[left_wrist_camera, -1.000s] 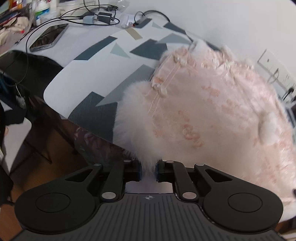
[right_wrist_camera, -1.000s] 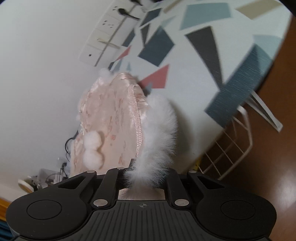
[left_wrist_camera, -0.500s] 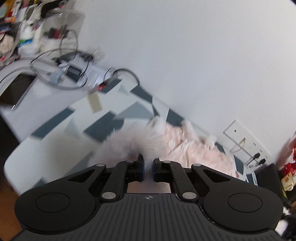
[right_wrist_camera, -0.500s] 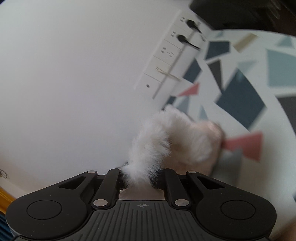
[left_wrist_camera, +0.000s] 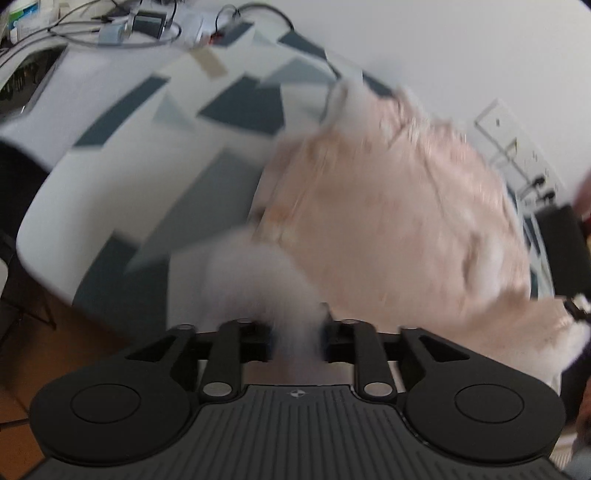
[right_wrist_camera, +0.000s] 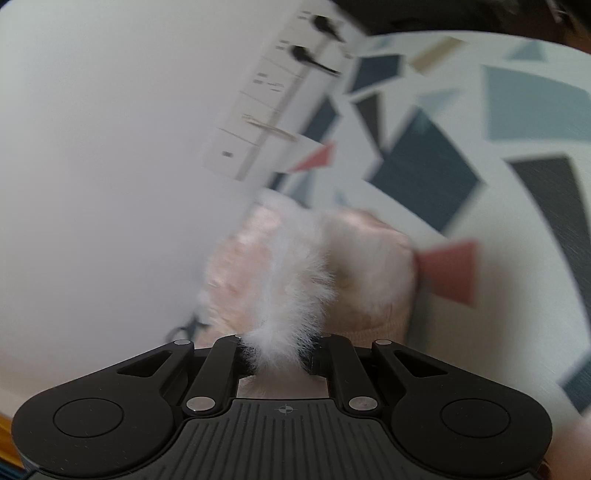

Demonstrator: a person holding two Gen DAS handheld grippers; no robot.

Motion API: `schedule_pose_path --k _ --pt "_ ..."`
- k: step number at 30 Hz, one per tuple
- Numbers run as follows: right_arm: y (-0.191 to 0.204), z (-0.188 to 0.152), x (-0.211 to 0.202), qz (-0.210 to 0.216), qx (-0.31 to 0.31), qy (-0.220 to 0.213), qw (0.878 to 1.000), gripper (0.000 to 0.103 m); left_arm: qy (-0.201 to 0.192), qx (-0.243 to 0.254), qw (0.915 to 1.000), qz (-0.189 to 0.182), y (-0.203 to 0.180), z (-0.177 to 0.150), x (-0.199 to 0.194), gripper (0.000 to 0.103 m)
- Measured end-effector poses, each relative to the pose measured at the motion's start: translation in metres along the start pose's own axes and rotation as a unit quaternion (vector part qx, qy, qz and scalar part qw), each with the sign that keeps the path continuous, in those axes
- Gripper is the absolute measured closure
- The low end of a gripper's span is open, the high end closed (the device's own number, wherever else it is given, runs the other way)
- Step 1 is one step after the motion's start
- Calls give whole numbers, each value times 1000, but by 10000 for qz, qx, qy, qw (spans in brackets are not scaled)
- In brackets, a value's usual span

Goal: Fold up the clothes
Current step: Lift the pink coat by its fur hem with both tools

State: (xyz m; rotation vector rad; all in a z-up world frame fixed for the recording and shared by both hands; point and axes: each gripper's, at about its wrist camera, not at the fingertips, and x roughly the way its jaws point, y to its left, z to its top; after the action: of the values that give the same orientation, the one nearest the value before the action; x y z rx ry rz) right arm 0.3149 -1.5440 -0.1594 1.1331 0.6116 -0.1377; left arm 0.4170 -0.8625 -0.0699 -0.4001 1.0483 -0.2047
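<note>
A pink garment with white fur trim lies blurred across the patterned table in the left wrist view. My left gripper is shut on the garment's fur trim at the near edge. In the right wrist view the same pink garment hangs bunched in front of the wall, and my right gripper is shut on its white fur trim. Both grippers hold the trim close to their fingertips; the pads are hidden by fur.
Cables and a charger lie at the table's far left corner. Wall sockets with plugs sit on the white wall behind. The table edge drops to a wooden floor at left. A dark object stands at right.
Both grippers lifted the garment by its fur trim, then swung it; now the left view tilts back down over the table with the garment spread. Everything is motion-blurred.
</note>
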Motion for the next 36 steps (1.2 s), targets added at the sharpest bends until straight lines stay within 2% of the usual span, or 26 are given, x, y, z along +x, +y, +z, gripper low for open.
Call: schedule_pose_path --k 3,4,6,9,11,15,19,21,22,23,24,25,26,27,30,32,36 --pt "-18 -15 -6 -338 25 100 9994 93 32 -126 9999 -93 17 -23 -1 53" --pt "-19 -18 -8 -463 -88 106 9988 93 42 -168 9998 -124 23 -31 -1 43" --pt "-20 -25 -14 -677 -337 82 9971 92 63 -252 9995 -186 34 -47 -2 32" --pt "-26 -30 -20 -690 -380 11 9969 91 95 -377 9989 -279 51 -70 -3 30" --pt "-30 -32 -24 -699 -369 -9 9969 90 102 -700 9965 -439 61 -81 2 25" --pt "-40 -37 -31 -731 -339 -7 9967 86 102 -1592 9835 -859 81 -97 18 19" --pt "-52 -41 -32 -826 -270 49 9962 85 138 -2467 9594 -1361 93 -111 34 18" --pt "-58 -42 -32 -822 -185 74 9964 84 113 -2640 9529 -1489 93 -115 39 18" --pt "-61 -43 -33 -821 -142 86 9965 83 90 -2654 9522 -1506 93 -116 39 21" --pt "-63 -43 -33 -819 -100 99 9965 82 64 -2656 9518 -1535 92 -116 39 28" --pt "-66 -44 -33 -817 -57 111 9966 81 36 -2621 9516 -1605 91 -116 37 49" --pt "-69 -45 -34 -815 -14 123 9966 80 14 -2564 9517 -1691 90 -114 34 65" --pt "-72 -45 -34 -813 29 136 9966 78 -11 -2502 9532 -1699 87 -112 28 71" --pt "-75 -46 -34 -811 71 148 9966 77 -41 -2431 9563 -1627 84 -111 22 82" --pt "-83 -53 -38 -631 292 270 9972 59 -131 -2231 9647 -1396 71 -105 7 88" --pt "-88 -59 -40 -461 388 309 9977 49 -146 -2196 9665 -1320 65 -101 -2 89" --pt "-96 -70 -39 -163 662 380 9969 44 -239 -2034 9705 -1275 51 -90 -18 90"
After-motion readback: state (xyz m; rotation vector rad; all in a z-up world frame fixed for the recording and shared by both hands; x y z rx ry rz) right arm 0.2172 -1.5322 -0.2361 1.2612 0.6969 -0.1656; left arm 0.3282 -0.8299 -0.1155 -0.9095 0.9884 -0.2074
